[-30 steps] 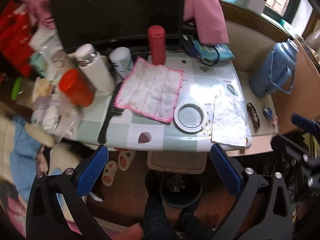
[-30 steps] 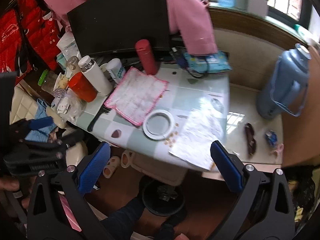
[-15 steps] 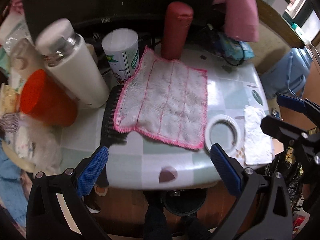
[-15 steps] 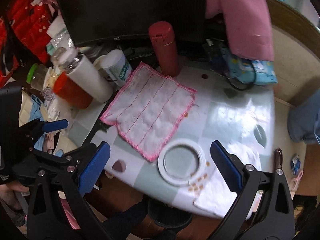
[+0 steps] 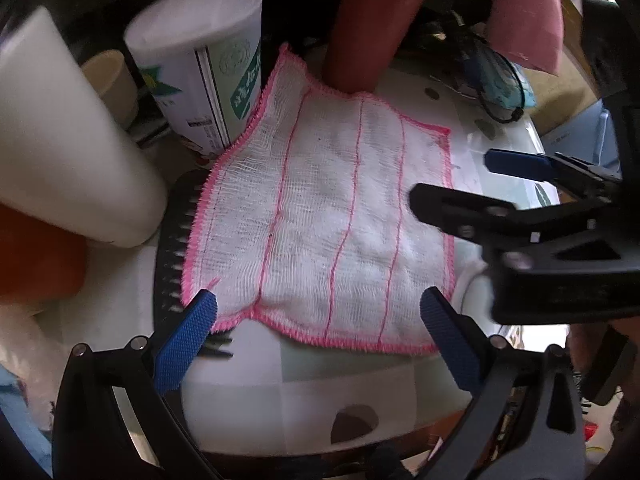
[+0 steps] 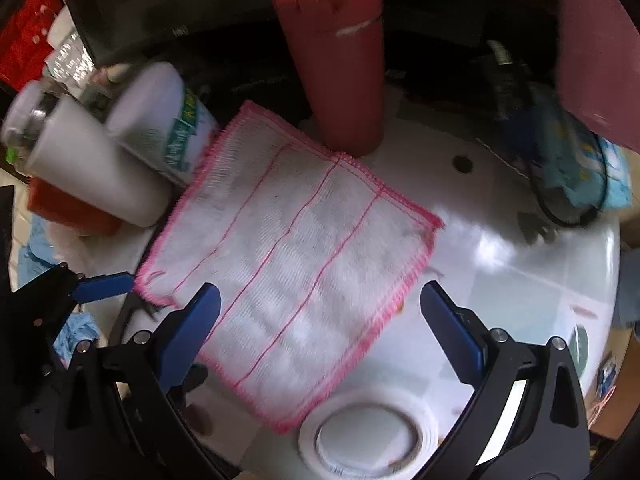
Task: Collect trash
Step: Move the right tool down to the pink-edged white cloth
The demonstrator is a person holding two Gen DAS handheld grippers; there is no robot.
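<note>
woven cloth [image 5: 320, 232], glossy table [image 6: 500, 272]

Both grippers nearer cloth [image 5: 328, 216] (jaws apart)

The left gripper [image 5: 318, 320] is held low and forward, its two blue-padded fingers [image 5: 188, 340] spread wide apart with nothing between them, the black finger arms angling up from the bottom corners of its own view. The right gripper [image 6: 320, 316] is posed likewise, blue pads [image 6: 450, 332] wide apart and empty. Each shows in the other's camera: the right gripper [image 5: 520, 184] reaches in from the right edge of the left wrist view, and the left gripper's blue tip [image 6: 104, 282] enters at the left edge of the right wrist view. The two sit close side by side, not touching.
</note>
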